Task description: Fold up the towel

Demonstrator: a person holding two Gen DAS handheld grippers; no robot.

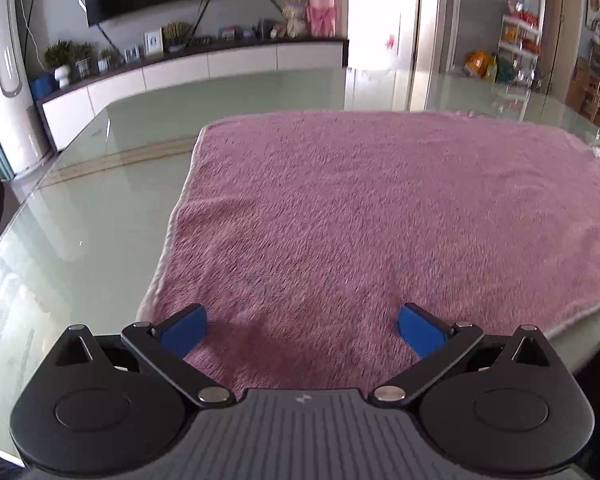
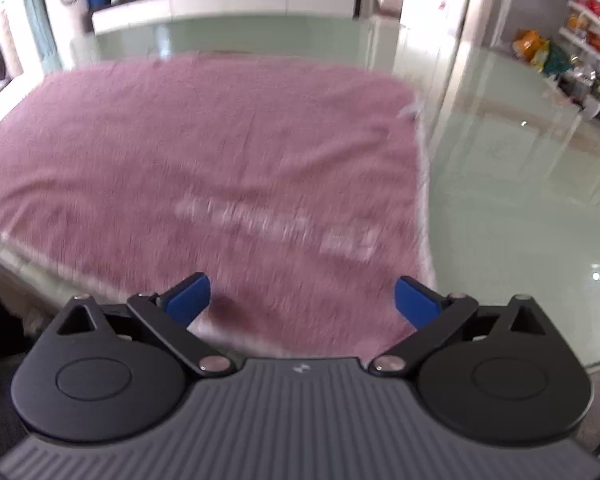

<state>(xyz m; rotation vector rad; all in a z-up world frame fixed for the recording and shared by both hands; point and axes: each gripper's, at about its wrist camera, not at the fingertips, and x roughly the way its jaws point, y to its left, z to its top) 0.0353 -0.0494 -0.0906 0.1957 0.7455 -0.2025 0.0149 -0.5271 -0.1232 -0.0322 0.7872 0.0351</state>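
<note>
A: In the left wrist view, what do you see?

B: The left gripper has its jaws wide apart and they hold nothing. The pink towel lies flat on the glass tabletop, spread out and not folded yet. Its near edge passes just under the blue pads, and the near left corner is just beside the left pad. So the towel stretches forward and to the right from these jaws.

A: And the right wrist view?

B: It is blurred (the camera is probably moving), but the main things are clear. The right gripper also has wide jaws, empty. The same towel runs forward and to the left, and its right edge goes along the tabletop close to the right pad. A pale mark on the cloth is too blurred to read.

A: Which relation matters for the coming move?

B: I judge it is this: each gripper stands at 1 of the 2 near corners, left at the left corner, right at the right one, and neither is clearly nearer. The near edge lies across both jaws, so the fold would probably carry it away toward the far edge. The cloth is soft and flat, so pinching only 1 layer could be difficult.
</note>
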